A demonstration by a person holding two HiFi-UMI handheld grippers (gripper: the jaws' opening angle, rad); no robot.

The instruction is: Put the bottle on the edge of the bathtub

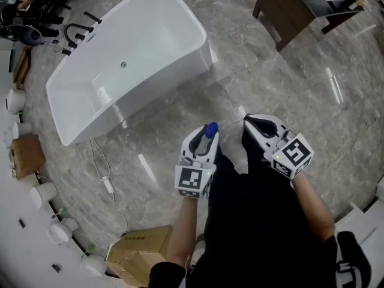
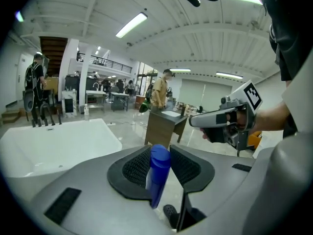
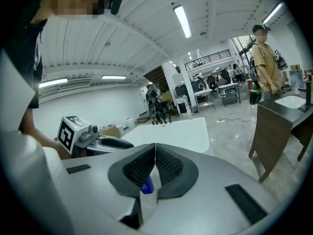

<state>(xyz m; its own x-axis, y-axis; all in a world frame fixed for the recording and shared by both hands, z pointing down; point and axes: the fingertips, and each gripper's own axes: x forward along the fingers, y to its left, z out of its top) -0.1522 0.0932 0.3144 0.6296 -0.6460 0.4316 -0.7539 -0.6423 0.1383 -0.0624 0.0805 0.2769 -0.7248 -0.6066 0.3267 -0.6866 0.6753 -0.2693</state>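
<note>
Left tool (image 1: 207, 138) pinches a slim blue plastic bottle (image 2: 157, 173), seemingly to carry it to the white rectangular bathtub (image 1: 201, 56) far left; right tool (image 1: 259, 123), pressed together, is empty.

Big bathroom shop or work hall: white bathtub (image 1: 156, 47) on stone floor (image 1: 288, 95), cardboard box (image 1: 27, 156) beside the bathtub, wooden cabinet (image 1: 294, 8) near it, long ceiling lights (image 2: 131, 24).
</note>
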